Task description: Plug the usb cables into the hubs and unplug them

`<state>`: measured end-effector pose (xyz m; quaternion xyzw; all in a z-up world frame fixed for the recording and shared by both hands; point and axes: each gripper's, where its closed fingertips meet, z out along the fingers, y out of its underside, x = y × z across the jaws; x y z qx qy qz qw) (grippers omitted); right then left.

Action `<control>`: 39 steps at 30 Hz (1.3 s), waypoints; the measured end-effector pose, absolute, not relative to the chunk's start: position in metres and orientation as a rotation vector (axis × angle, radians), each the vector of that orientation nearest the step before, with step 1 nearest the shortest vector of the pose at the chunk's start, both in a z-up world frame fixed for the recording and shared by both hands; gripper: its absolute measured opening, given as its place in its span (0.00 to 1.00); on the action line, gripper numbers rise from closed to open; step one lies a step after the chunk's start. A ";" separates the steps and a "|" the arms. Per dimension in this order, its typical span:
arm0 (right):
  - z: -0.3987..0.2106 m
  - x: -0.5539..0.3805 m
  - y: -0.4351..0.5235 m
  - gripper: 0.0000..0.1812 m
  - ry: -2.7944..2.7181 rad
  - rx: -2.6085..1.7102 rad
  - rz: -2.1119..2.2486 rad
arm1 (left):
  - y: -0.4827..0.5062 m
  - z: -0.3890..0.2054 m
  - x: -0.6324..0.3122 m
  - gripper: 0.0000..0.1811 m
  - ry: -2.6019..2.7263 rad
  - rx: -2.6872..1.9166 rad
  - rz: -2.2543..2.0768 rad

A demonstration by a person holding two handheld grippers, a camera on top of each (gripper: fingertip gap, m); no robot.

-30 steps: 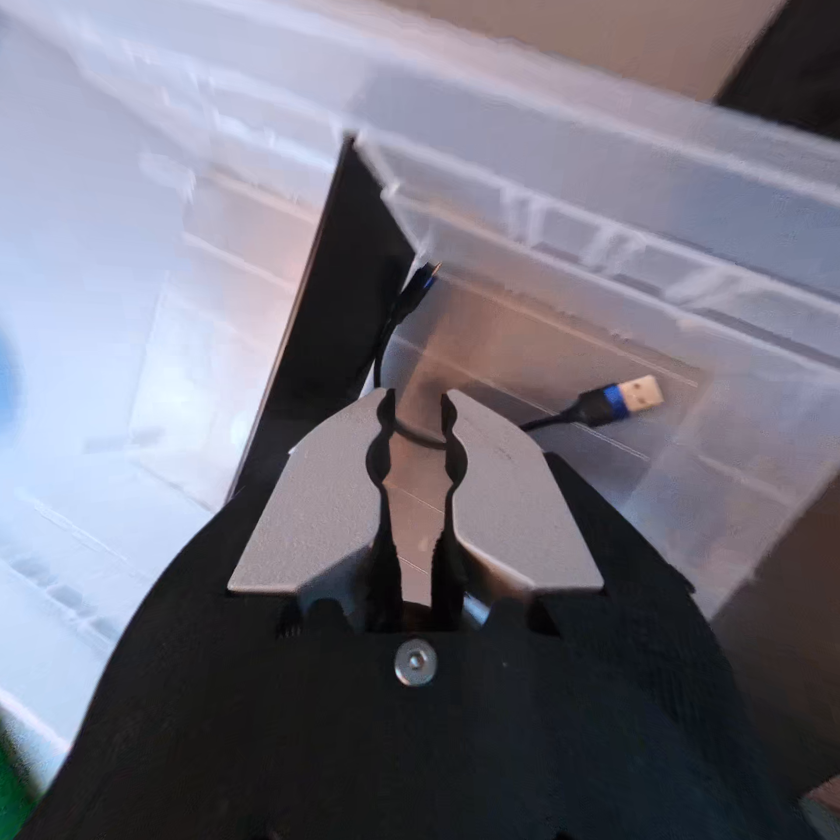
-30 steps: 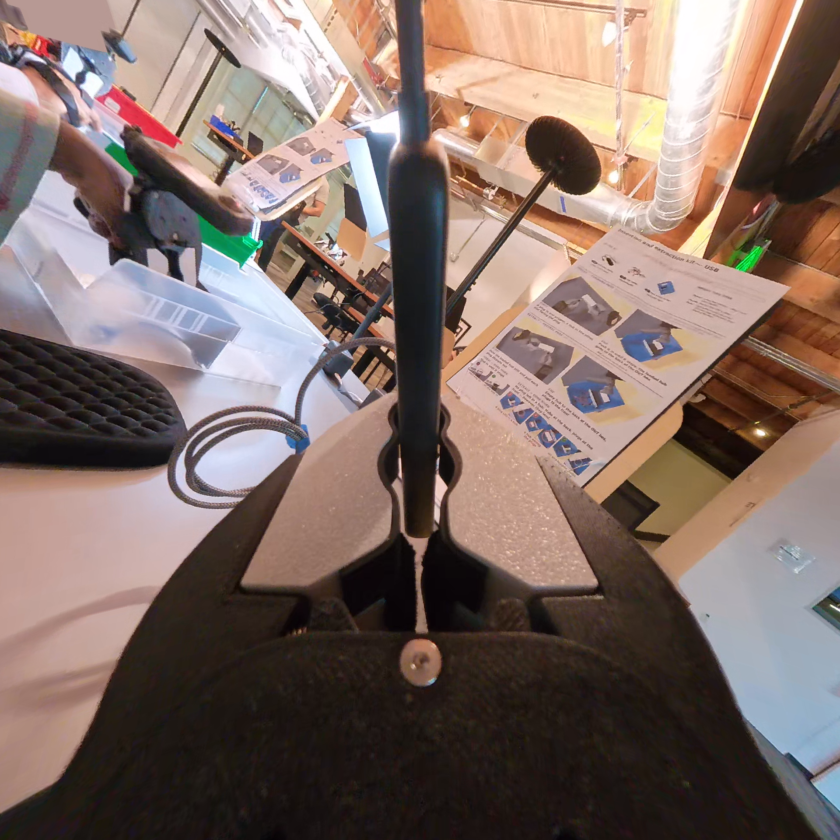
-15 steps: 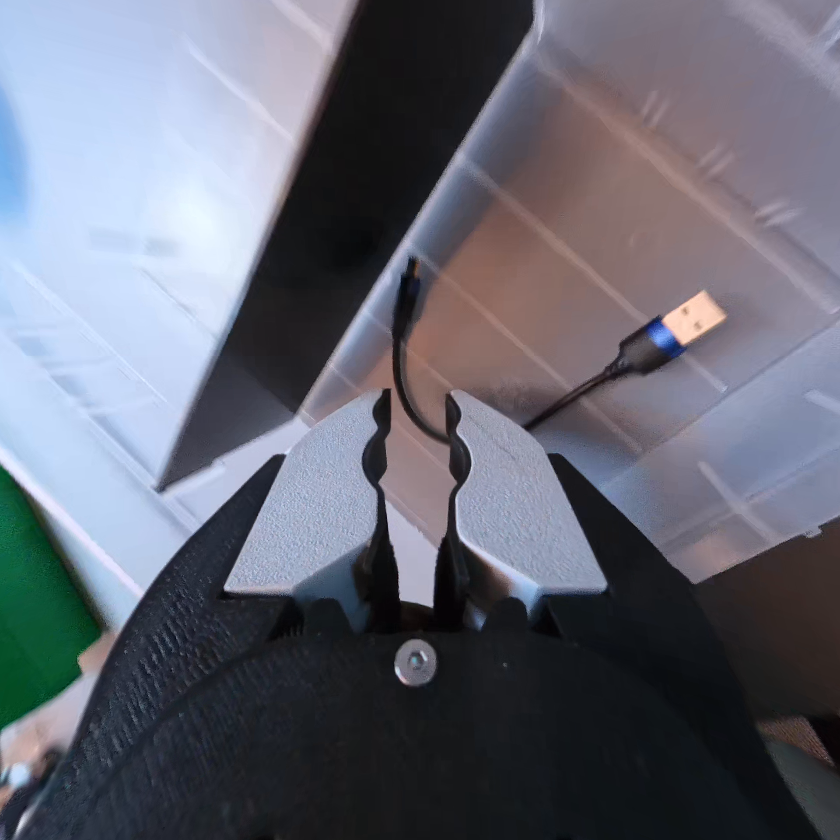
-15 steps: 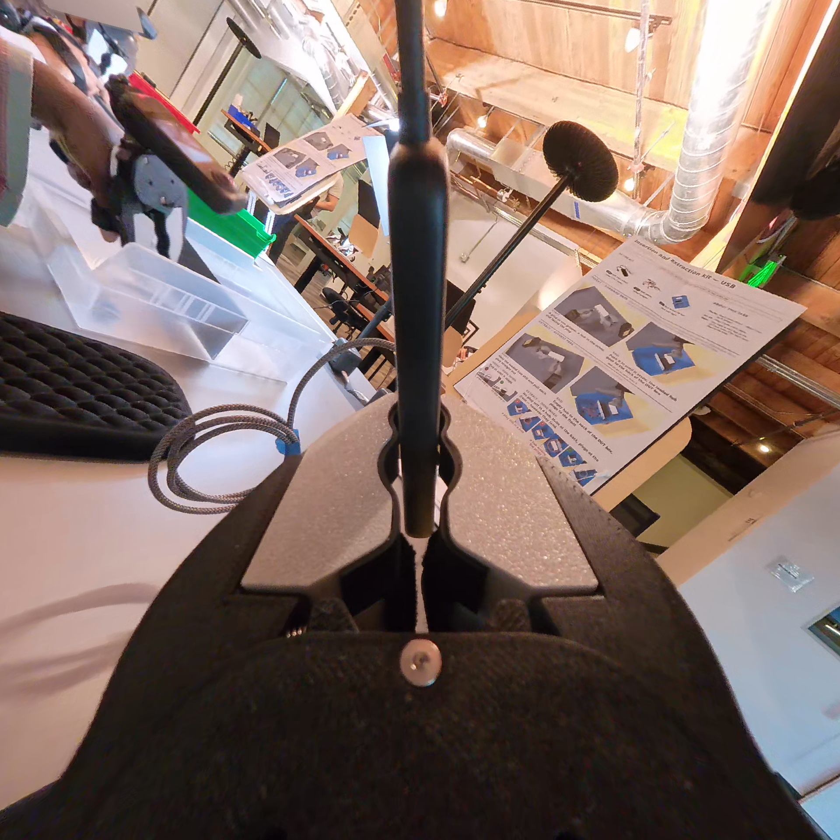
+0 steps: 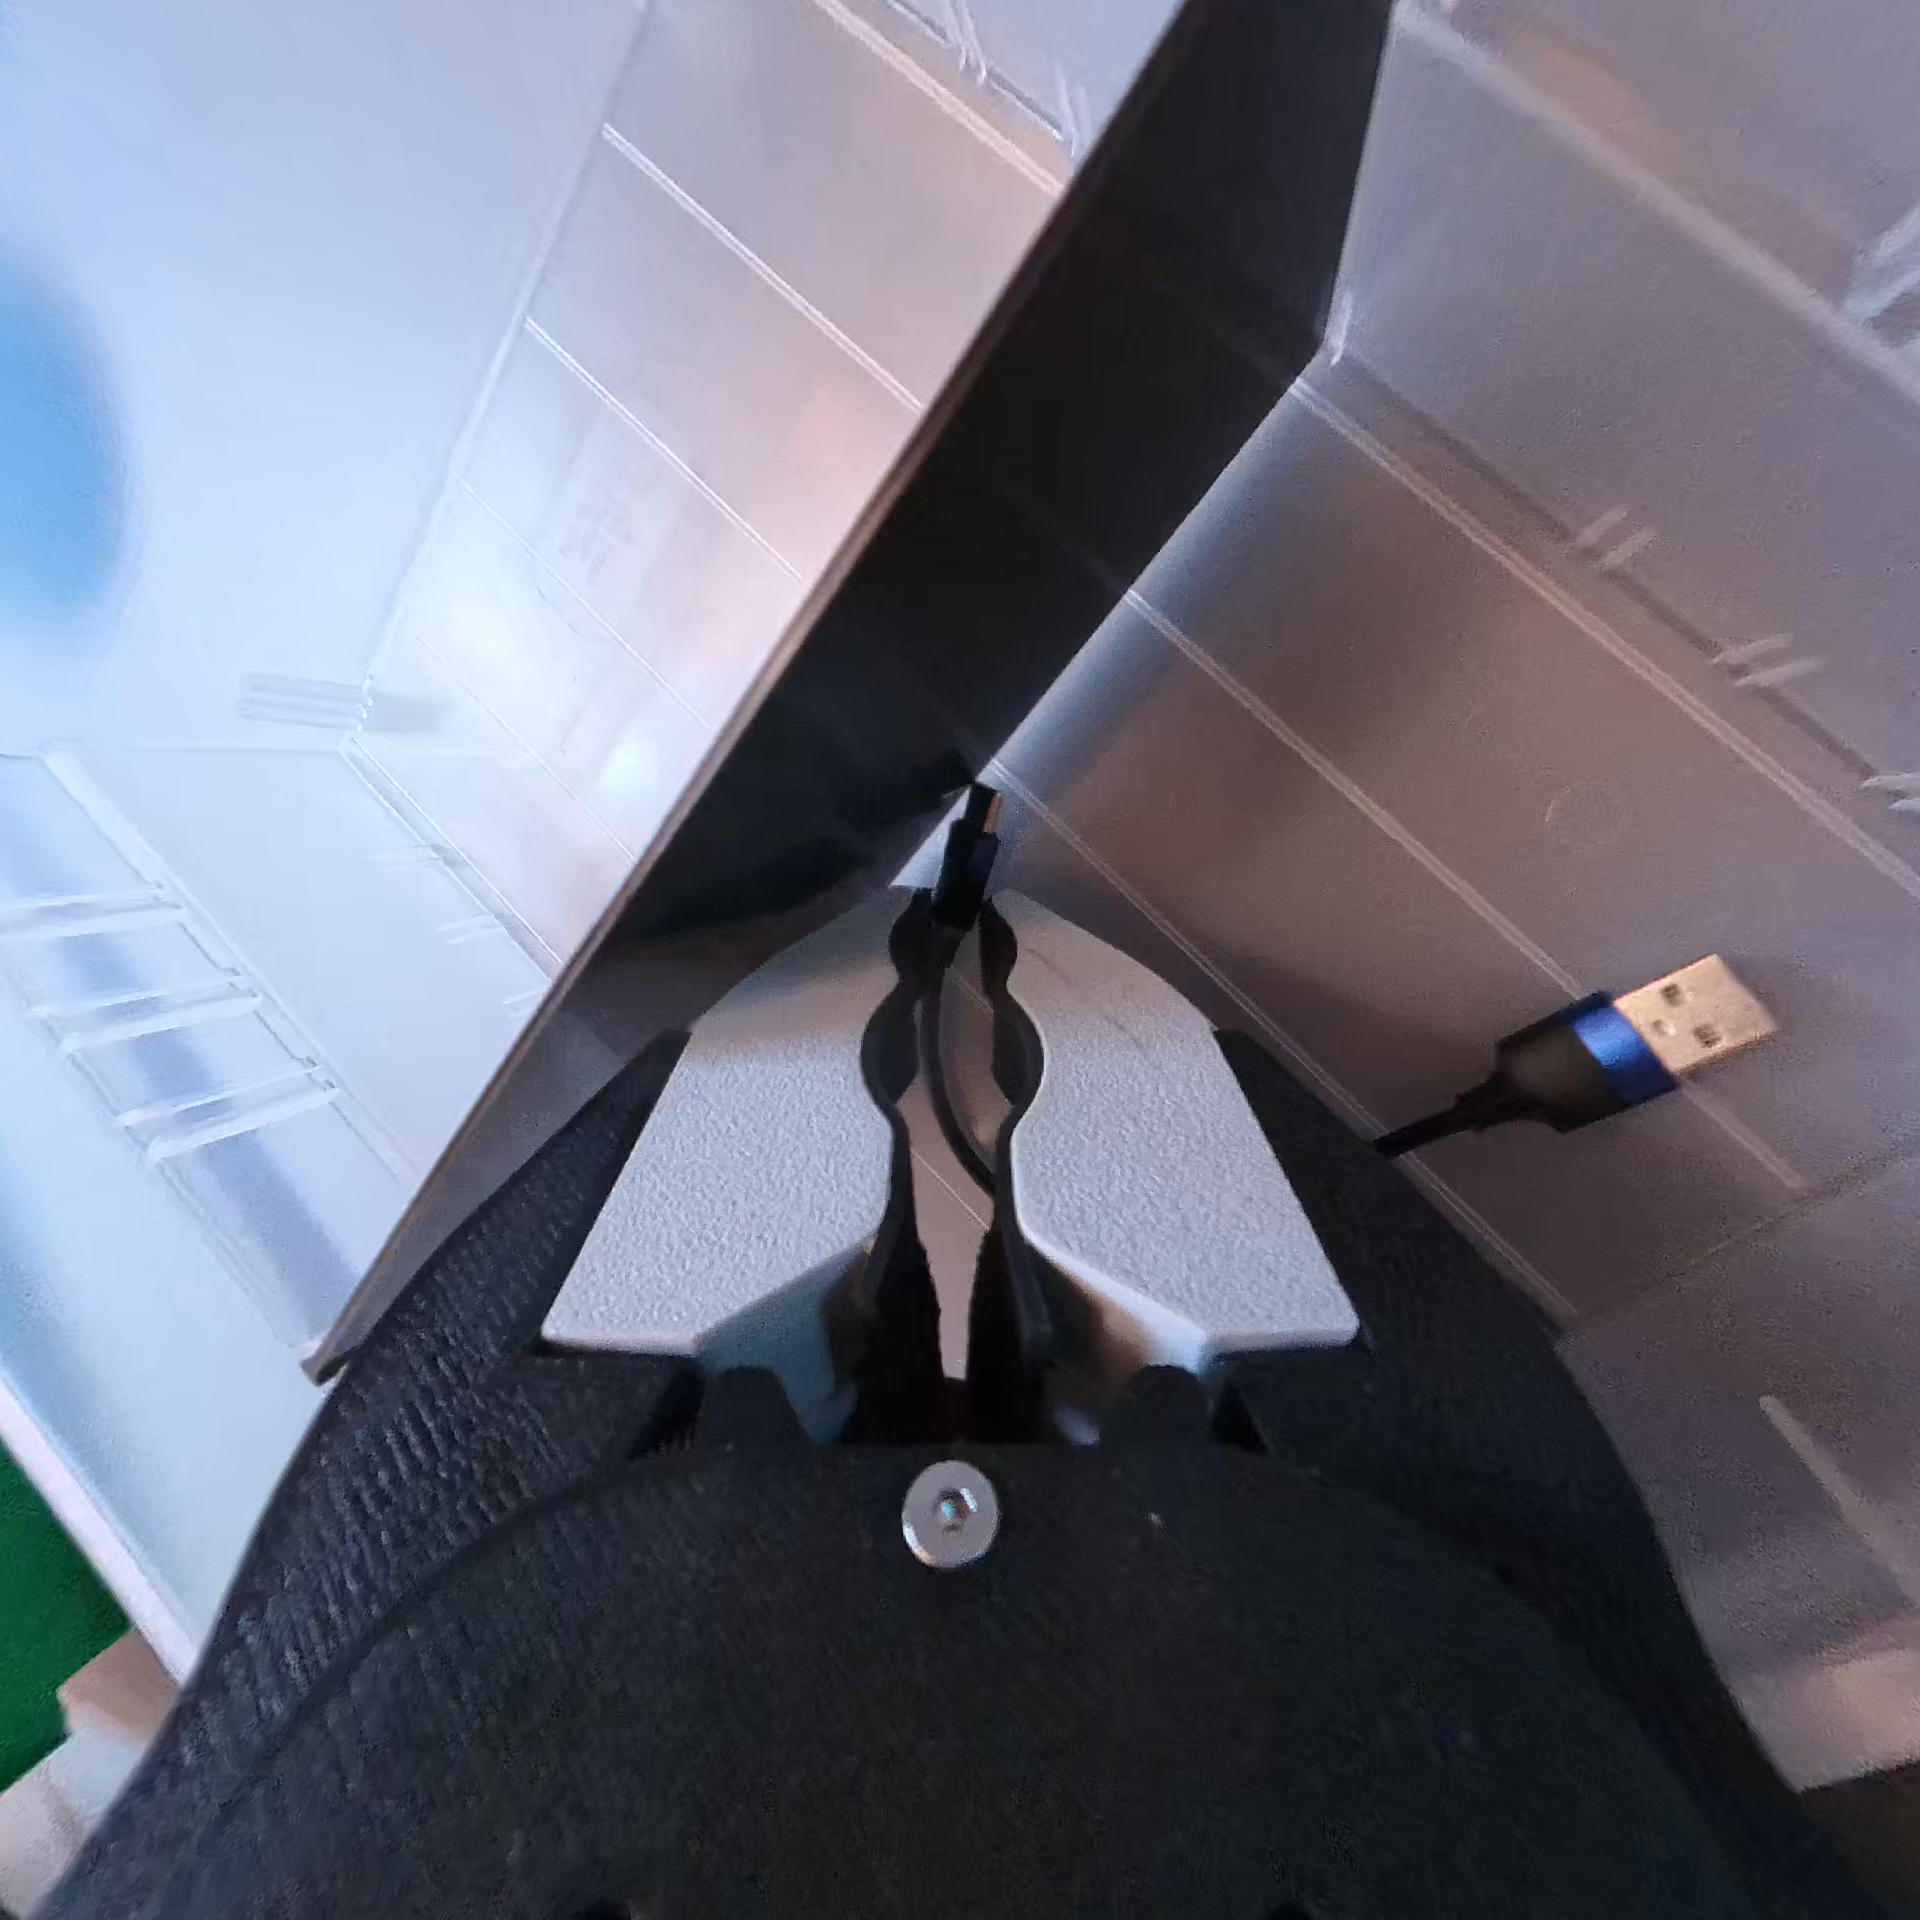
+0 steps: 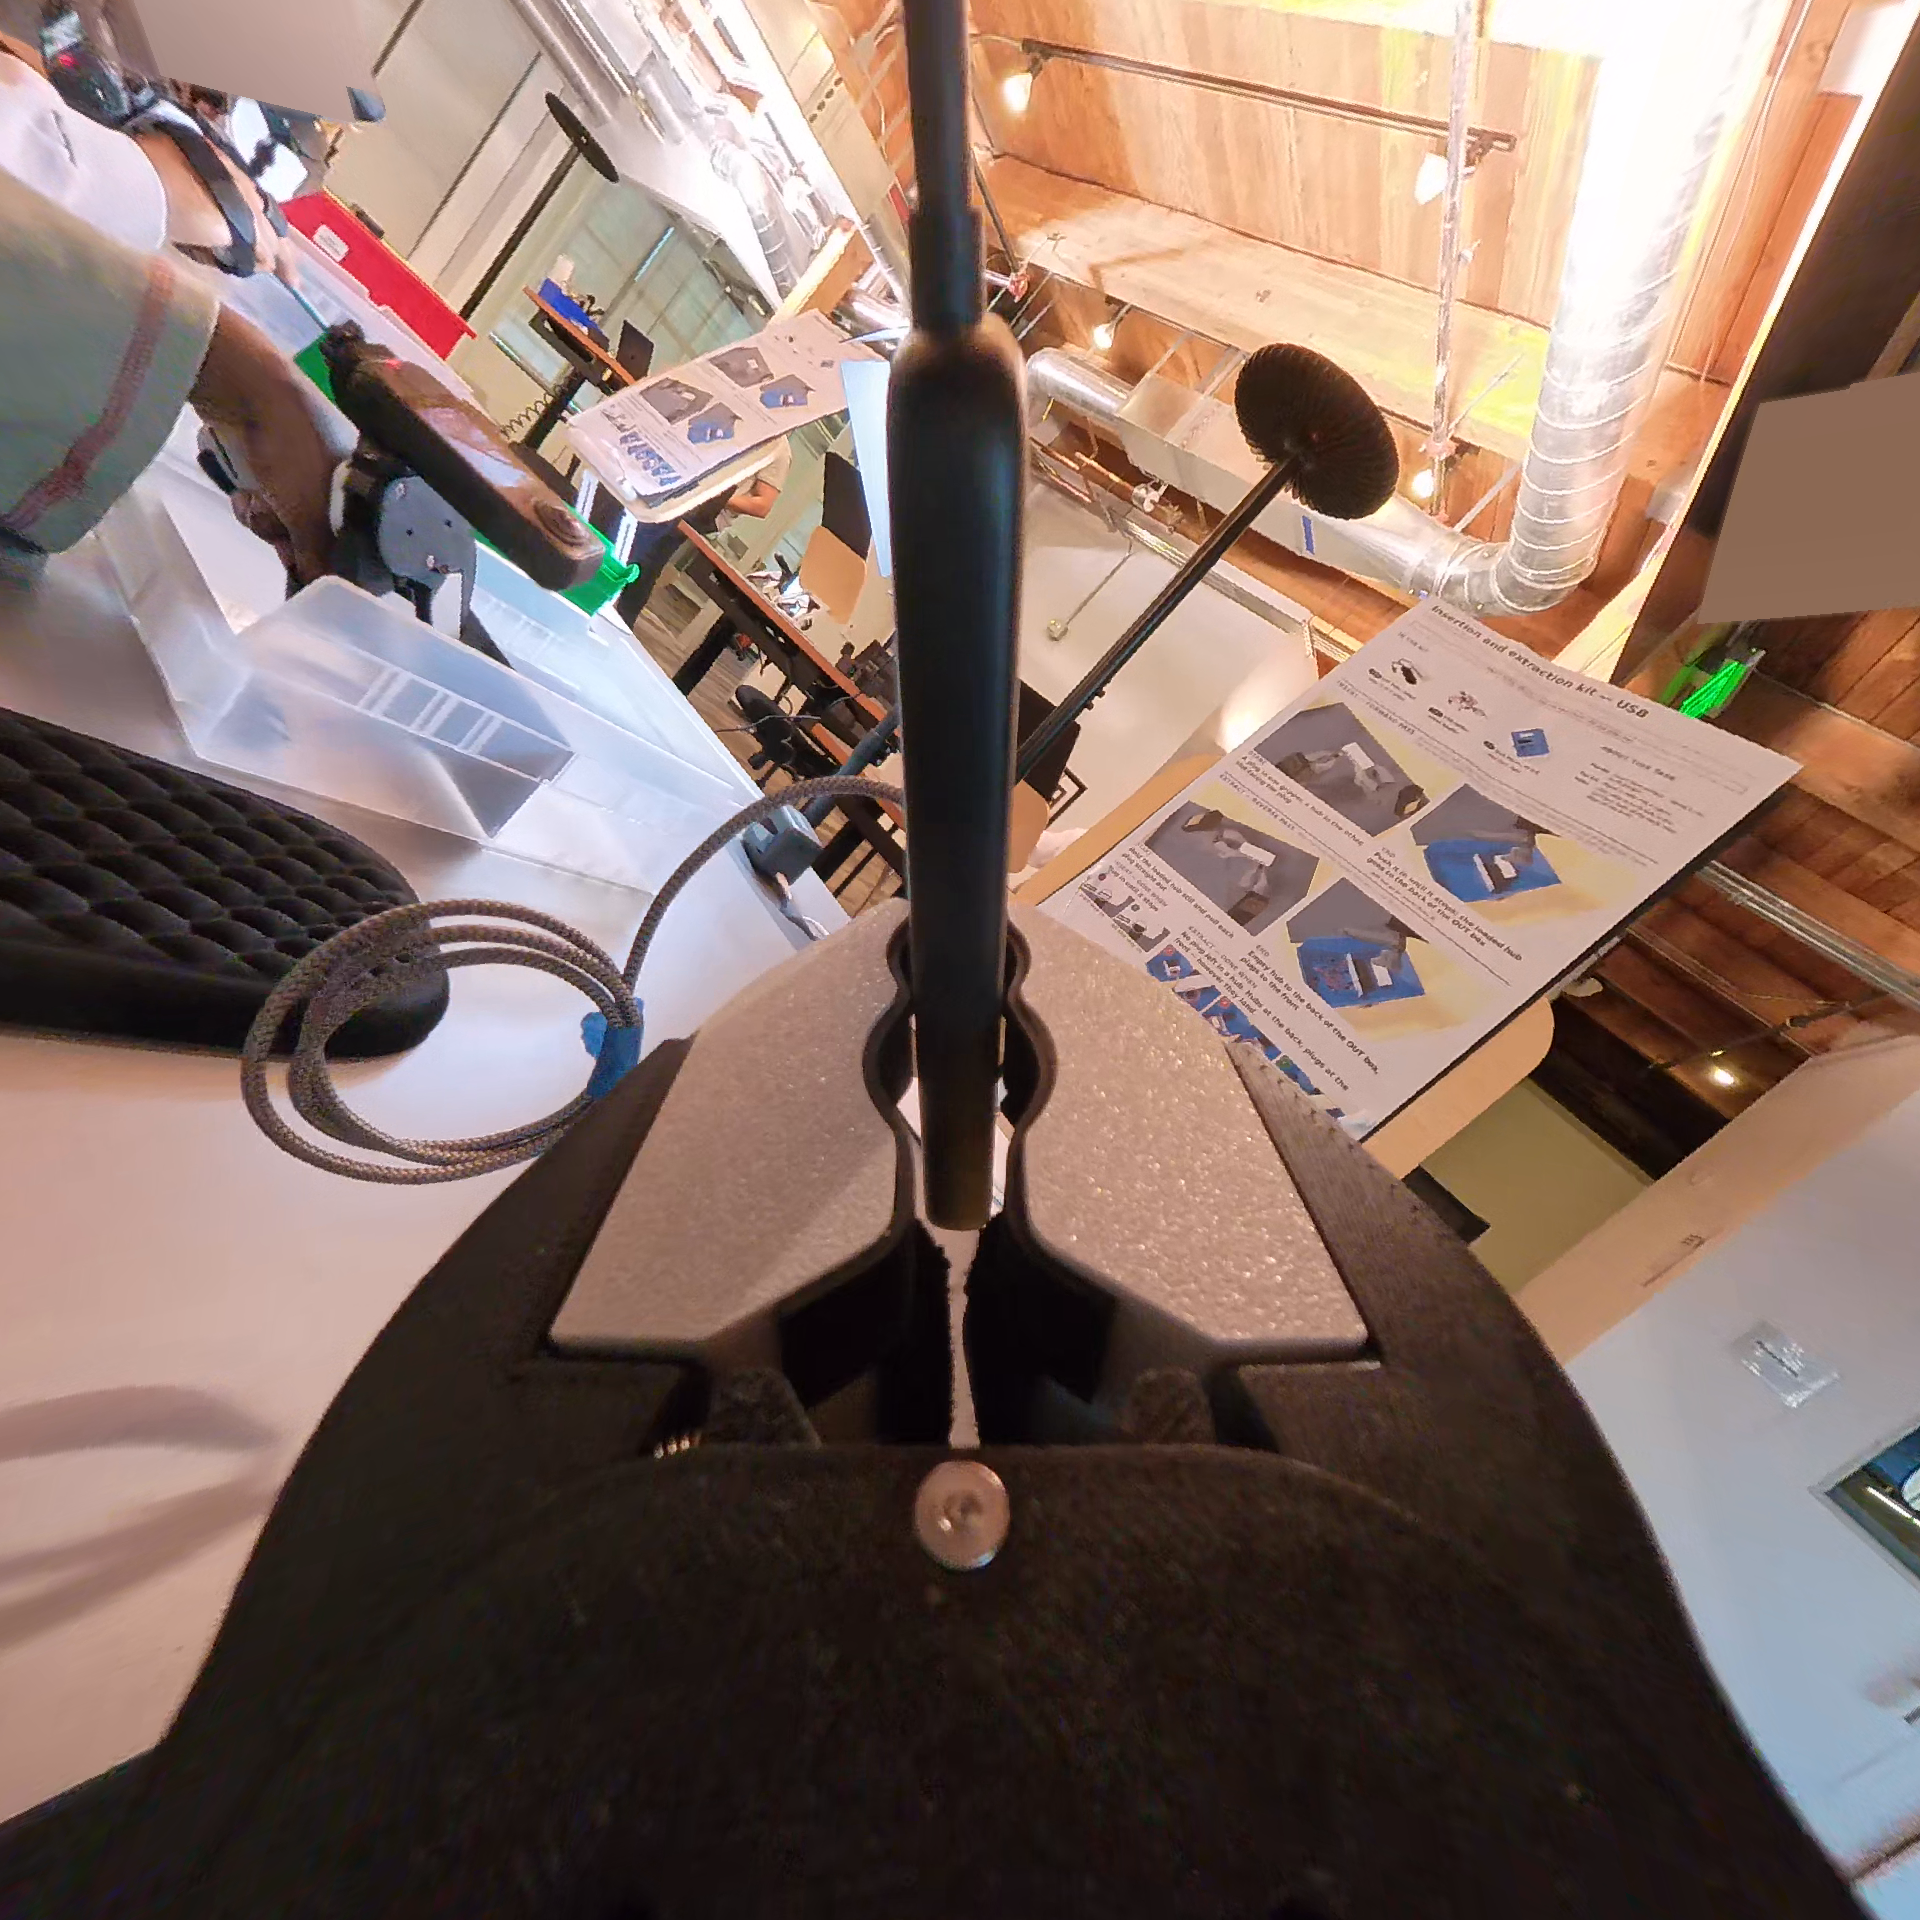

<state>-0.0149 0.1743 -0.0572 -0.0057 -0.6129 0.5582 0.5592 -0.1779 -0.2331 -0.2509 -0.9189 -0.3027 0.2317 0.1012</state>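
Thin black cable sits in the left tool — its small plug points ahead.

The left tool is a little open, not squeezing. The silver plug lies off to its right in the clear bin. The right tool grips a dark hub, standing up.

In the left wrist view, the left gripper reaches into a bin, with a thin cable running up between its fingers and a USB plug lying on the bin floor to the right; a dark divider separates this bin from a second bin on the left. In the right wrist view, the right gripper has a hub standing upright between its fingers. On the table to its left lie a coiled cable, behind that a mat, and farther back the bins with a hand over them; an instruction sheet stands to the right.
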 end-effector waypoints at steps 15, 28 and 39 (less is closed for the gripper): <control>-0.062 -0.004 0.154 0.07 -1.450 0.027 1.667 | -0.142 -0.046 -0.109 0.04 -0.189 -1.976 1.902; -0.049 0.050 0.139 0.07 -1.408 0.481 1.759 | 0.040 -0.041 -0.016 0.03 0.427 -1.732 1.514; -0.064 0.038 0.115 0.06 -1.471 0.664 1.226 | 0.094 -0.076 -0.008 0.03 0.536 -1.889 1.377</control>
